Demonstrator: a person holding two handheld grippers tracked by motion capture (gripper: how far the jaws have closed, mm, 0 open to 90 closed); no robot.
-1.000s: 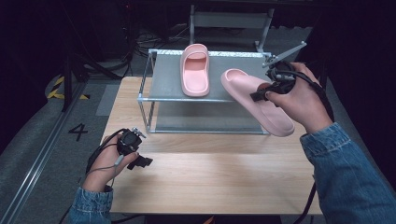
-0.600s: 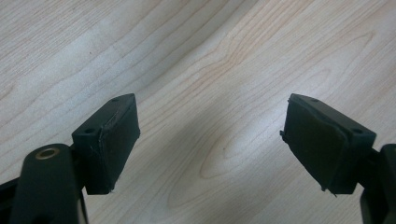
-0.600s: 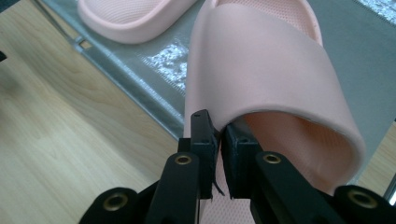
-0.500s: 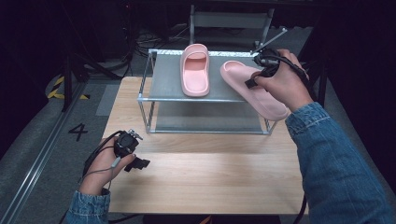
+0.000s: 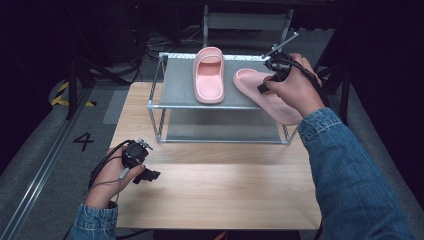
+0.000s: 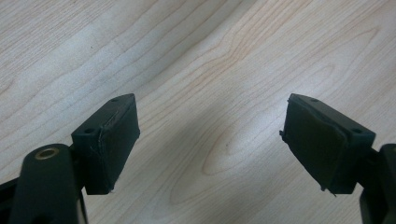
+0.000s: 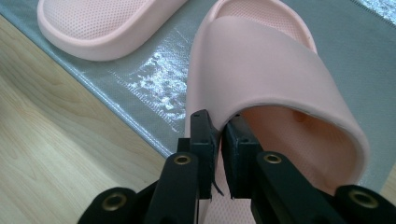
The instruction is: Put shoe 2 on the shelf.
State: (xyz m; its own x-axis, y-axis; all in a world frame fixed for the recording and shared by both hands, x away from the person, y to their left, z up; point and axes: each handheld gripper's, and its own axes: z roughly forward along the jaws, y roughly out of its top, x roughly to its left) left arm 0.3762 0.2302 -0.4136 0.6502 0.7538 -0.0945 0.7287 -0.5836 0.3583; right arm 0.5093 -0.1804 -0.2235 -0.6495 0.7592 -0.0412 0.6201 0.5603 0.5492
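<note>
Pinching the side edge of a pink slipper [image 7: 261,79], the right gripper [image 7: 220,135] holds it over the right end of the grey shelf [image 5: 175,92], with its jaws squeezed tight on it. Another pink slipper [image 5: 209,75] lies flat on the shelf just beside it. The left gripper [image 6: 210,140] rests low over the wooden table [image 5: 220,190], jaws wide apart, holding nothing.

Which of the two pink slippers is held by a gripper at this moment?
The right slipper: the right gripper is shut on the edge of its strap. The other slipper lies free on the shelf, left of it.
</note>
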